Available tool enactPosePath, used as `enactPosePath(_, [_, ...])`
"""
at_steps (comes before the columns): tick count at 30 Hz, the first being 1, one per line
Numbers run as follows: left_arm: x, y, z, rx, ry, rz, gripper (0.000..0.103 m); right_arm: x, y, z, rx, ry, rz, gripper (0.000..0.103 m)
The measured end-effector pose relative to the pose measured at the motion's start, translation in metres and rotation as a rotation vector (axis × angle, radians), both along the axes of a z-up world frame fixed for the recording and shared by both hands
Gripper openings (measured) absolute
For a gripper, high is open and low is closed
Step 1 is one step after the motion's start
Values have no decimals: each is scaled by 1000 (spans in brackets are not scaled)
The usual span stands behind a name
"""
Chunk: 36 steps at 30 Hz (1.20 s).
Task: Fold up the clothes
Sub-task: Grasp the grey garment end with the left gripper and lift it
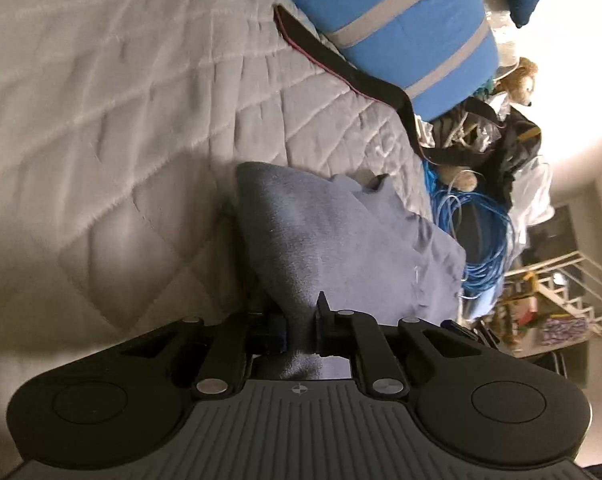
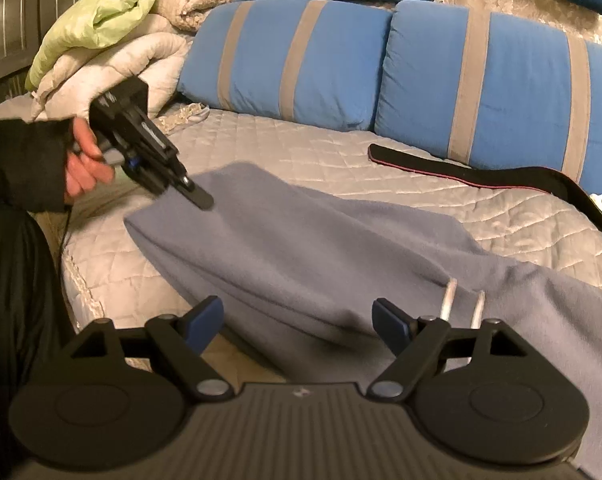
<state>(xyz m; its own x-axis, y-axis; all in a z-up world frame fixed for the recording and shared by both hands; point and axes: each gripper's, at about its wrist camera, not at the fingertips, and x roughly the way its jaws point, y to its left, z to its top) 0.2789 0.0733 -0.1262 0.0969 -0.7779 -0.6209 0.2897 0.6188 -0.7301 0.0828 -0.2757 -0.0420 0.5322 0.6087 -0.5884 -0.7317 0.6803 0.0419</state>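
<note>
Plainly the bed carries everything: a quilted grey cover with the garment, a blue-grey fleece piece, spread across its near part and running off toward the lower right. In my judgement its size is the main risk; with only one point pinched, a lift would let the rest drag, bunch and fold crooked.

Behind it lean striped pillows, and a heap of bedding sits at the far left. These are well apart from the cloth and should not interfere unless it is flung far.

A dark strap lies on the cover between pillows and garment. A wide sweep of fabric could catch it and pull it into the fold.

The left gripper is clamped on a ridge of the garment near its left end, the cloth rising between the pads. The bite looks narrow, so fleece might slip out under tension.

The right gripper stands apart, holding nothing, hovering just over the near edge. If it closes where it is, it may take only a top layer or a wrinkle.

Two pale drawstring tips lie beside its right finger and could snag.
</note>
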Motion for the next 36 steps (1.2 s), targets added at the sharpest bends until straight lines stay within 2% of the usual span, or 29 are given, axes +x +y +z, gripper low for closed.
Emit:
enactPosePath(5, [1,39,24,97,-78,7,10,0,0,0,-2,1,-4,89])
enactPosePath(12, [-14,139,65,269,-120,103,10,1,-1,0,5,4,-2,89])
enactPosePath(17, [-25,217,108,450,-130,231,10,0,-3,1,18,-6,6,90])
enactPosePath(20, [-30,243,135,548,-122,343,10,-1,-5,1,30,-6,2,91])
enactPosePath(22, [-34,243,155,600,-119,396,10,-1,-6,2,35,-8,2,91])
enactPosePath(25, [-41,220,181,636,-138,428,10,-4,-6,2,38,-20,3,92])
enactPosePath(30, [-55,158,228,638,-200,415,10,-6,-7,2,50,-32,15,93])
enactPosePath(36, [-71,78,273,624,-234,374,11,3,-26,5,156,18,-9,94])
